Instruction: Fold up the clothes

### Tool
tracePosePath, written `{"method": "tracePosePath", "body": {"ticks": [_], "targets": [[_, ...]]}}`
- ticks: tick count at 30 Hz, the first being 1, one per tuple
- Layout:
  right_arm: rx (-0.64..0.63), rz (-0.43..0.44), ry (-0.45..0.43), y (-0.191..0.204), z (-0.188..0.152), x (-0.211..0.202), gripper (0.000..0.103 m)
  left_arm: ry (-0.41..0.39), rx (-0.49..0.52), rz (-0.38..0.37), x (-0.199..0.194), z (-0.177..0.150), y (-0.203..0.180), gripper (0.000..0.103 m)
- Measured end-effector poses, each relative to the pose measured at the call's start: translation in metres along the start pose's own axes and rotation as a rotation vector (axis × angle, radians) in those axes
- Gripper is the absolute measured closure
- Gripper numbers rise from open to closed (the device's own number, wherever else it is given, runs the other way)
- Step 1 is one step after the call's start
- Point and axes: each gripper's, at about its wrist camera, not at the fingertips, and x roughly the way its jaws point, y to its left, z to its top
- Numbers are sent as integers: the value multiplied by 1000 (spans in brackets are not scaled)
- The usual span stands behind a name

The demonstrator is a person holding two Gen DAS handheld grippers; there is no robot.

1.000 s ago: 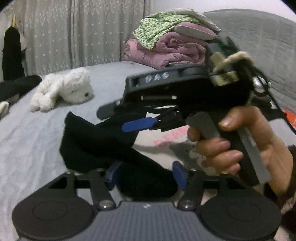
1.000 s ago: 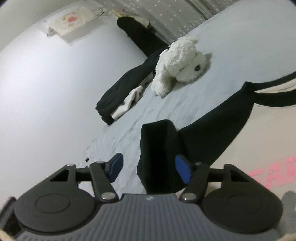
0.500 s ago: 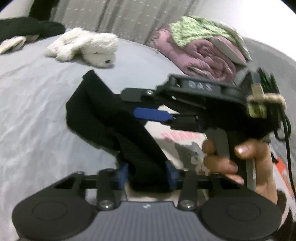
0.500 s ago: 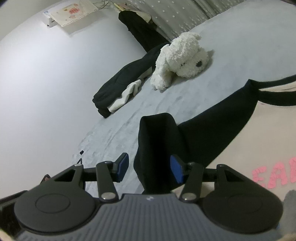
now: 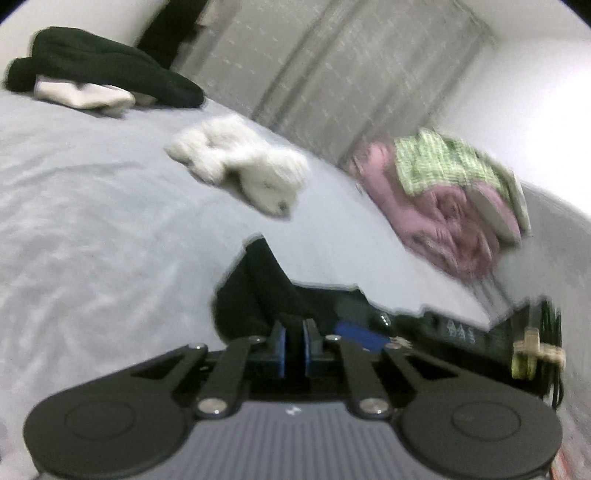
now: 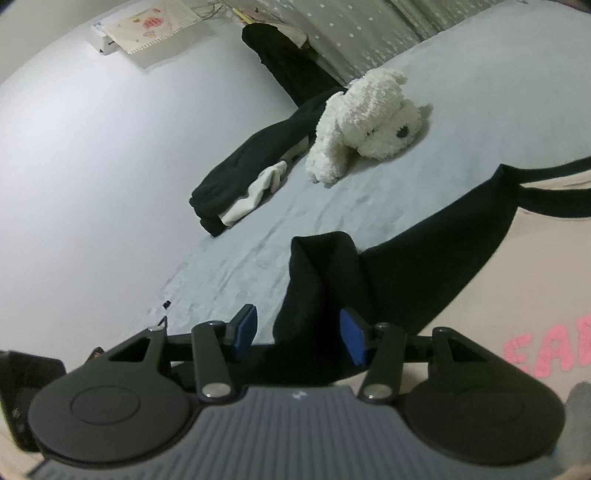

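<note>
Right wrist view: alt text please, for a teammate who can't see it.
The right gripper hangs open around the black sleeve of a beige shirt on a grey bed. Behind lie a white plush dog and dark clothes.

A white plush dog [image 6: 369, 122] lies on its side on the grey bed [image 6: 461, 74] ahead of me, its dark nose turned toward the foot. Just behind it a heap of black cloth [image 6: 255, 162] rests against the wall with a pale piece [image 6: 255, 192] tucked under its edge. Farther along the bed sits a stack of bedding: pink quilt [image 5: 450, 229] below, green checked cloth [image 5: 443, 162] on top. A dotted grey curtain [image 5: 332, 74] hangs behind, and a small printed cloth [image 6: 147, 26] hangs on the wall.
</note>
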Motion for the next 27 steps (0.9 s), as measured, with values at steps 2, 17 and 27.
{"method": "tracePosePath", "body": {"ticks": [2, 17, 27], "targets": [[4, -1, -1, -1, 0, 1, 48, -44, -23, 36, -6, 6, 7, 95], [-5, -71, -44, -10, 3, -6, 48, -177, 241, 667, 1, 101, -8, 95], [12, -78, -33, -16, 0, -1, 48, 101, 325, 916, 63, 162, 29, 95]]}}
